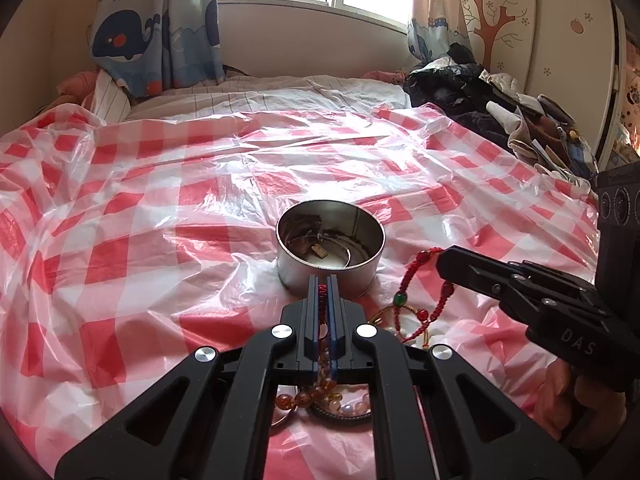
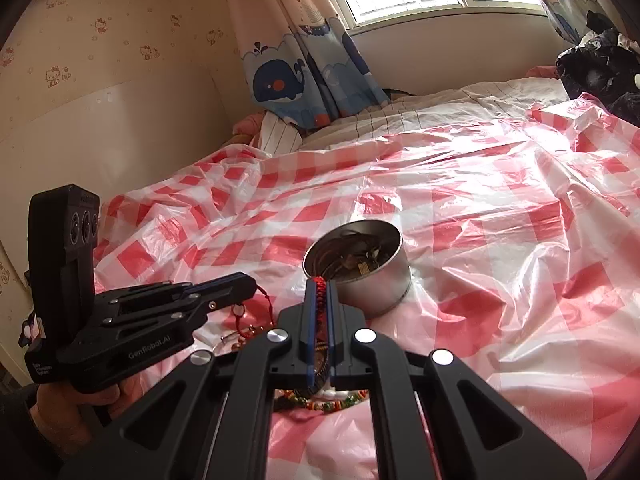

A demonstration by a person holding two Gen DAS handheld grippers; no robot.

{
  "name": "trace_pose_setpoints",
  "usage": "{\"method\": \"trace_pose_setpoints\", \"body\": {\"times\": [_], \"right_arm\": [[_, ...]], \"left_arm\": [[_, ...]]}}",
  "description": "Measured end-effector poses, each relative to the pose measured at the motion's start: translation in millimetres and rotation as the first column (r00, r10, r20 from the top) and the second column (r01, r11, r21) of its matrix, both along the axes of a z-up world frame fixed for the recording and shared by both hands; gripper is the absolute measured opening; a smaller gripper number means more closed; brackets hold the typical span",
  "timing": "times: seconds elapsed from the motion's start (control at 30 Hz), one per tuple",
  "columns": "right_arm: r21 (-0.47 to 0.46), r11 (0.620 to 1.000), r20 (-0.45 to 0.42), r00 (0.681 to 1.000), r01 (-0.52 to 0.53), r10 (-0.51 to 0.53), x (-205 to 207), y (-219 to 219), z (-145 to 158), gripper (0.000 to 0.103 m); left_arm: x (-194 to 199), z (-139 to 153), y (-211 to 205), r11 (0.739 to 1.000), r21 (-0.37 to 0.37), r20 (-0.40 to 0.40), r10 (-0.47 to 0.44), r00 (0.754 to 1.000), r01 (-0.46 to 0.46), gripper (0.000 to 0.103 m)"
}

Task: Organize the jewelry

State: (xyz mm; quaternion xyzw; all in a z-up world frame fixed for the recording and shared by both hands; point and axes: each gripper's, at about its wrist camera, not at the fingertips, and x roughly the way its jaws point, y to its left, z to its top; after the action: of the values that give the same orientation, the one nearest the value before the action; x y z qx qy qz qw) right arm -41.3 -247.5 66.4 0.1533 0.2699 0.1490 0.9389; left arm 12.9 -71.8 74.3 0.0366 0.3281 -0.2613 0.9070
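The red braided cord bracelet with green and red beads (image 1: 408,300) lay draped on the red-and-white checked plastic sheet (image 1: 160,208) just right of the round open metal tin (image 1: 330,248), w/ one end of it pinched up in each gripper. Judging by the look, it was light, limp and floppy: no stiffness at all, so it would sag and swing wherever unsupported, and the beads could snag on neighbours. Best hold seemed to be on the braided cord itself, not the smooth beads, which looked slippery for flat pads.

The left gripper (image 1: 325,280) was closed nearly all the way, jaws almost parallel, w/ a strand of red braid clamped between the blue pads right at the tips. Below it sat a heap of amber and pale bead bracelets (image 1: 320,394), close to the jaws; whether touching, can't tell.

The right gripper (image 2: 319,284) was likewise closed tight on red braid at its tips, just short of the tin's rim (image 2: 352,228). The tin already held some chains and a small tag-like piece. Likely risk: both ends pinched at once could tangle the cord w/ the pile.
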Motion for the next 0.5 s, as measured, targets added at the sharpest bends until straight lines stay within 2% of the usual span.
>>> {"method": "trace_pose_setpoints", "body": {"times": [0.27,0.5], "right_arm": [[0.026,1.000,0.015,1.000,0.013,-0.013,15.8,-7.2,9.7,0.005],[0.057,0.998,0.026,0.999,0.029,-0.031,49.8,-16.8,15.6,0.005]], "left_arm": [[15.6,20.7,-10.0,0.995,-0.101,-0.001,0.004,1.000,-0.004,0.003],[38.9,40.2,-24.7,0.975,-0.223,0.030,0.014,0.999,-0.007,0.003]]}}
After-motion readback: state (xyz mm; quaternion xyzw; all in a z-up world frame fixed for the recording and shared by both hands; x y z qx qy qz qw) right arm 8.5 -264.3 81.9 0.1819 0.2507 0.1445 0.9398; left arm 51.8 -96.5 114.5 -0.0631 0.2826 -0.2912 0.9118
